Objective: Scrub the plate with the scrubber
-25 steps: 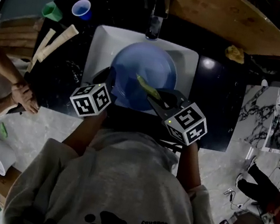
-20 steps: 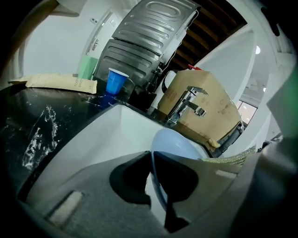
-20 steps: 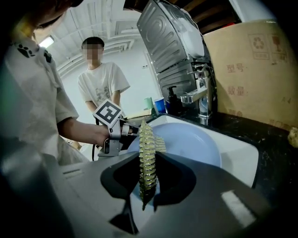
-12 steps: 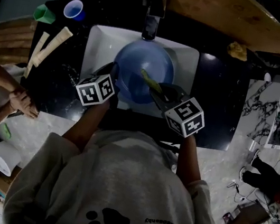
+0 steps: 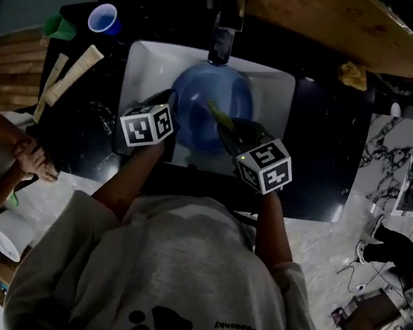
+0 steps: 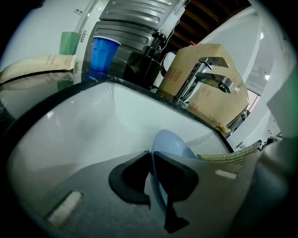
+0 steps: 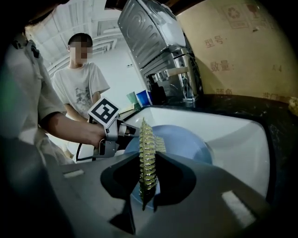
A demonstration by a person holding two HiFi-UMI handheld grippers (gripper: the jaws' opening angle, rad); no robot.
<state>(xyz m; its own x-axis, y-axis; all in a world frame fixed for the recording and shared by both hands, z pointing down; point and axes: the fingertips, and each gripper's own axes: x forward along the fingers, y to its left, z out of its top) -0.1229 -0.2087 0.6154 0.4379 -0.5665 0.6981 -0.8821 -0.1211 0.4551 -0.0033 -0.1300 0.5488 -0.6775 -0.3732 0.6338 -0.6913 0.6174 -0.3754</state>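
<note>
Blue and round, the plate [image 5: 211, 104] lies inside the white sink [image 5: 142, 58], straight below the tap [image 5: 222, 43]. The left claw [image 6: 151, 160] is clamped on the plate's rim. In the left gripper view the thin blue edge runs between the two dark pads, which press on it from both sides. From above, that grip is on the plate's left side, with the marker cube [image 5: 147, 124] just behind it.

The right claw [image 7: 147, 162] is closed on the scrubber [image 7: 148, 137], a ridged yellow-green strip standing upright between the pads and rising past their tips. From above, the strip's free end reaches over the plate's middle. Whether it touches the plate's face cannot be told.

Both claws point down into the sink from its near edge, one at each side of the plate.

The sink is set in a black tabletop [image 5: 321, 141]. At the back left of the tabletop stand a blue cup [image 5: 104, 18] and a green cup [image 5: 59, 25], with two pale paper packets [image 5: 67, 79] lying nearer. A yellow sponge [image 5: 353, 74] lies to the right of the sink, beneath a wooden board [image 5: 349, 27].

In the right gripper view a person in a white T-shirt [image 7: 81, 90] stands in the background.
</note>
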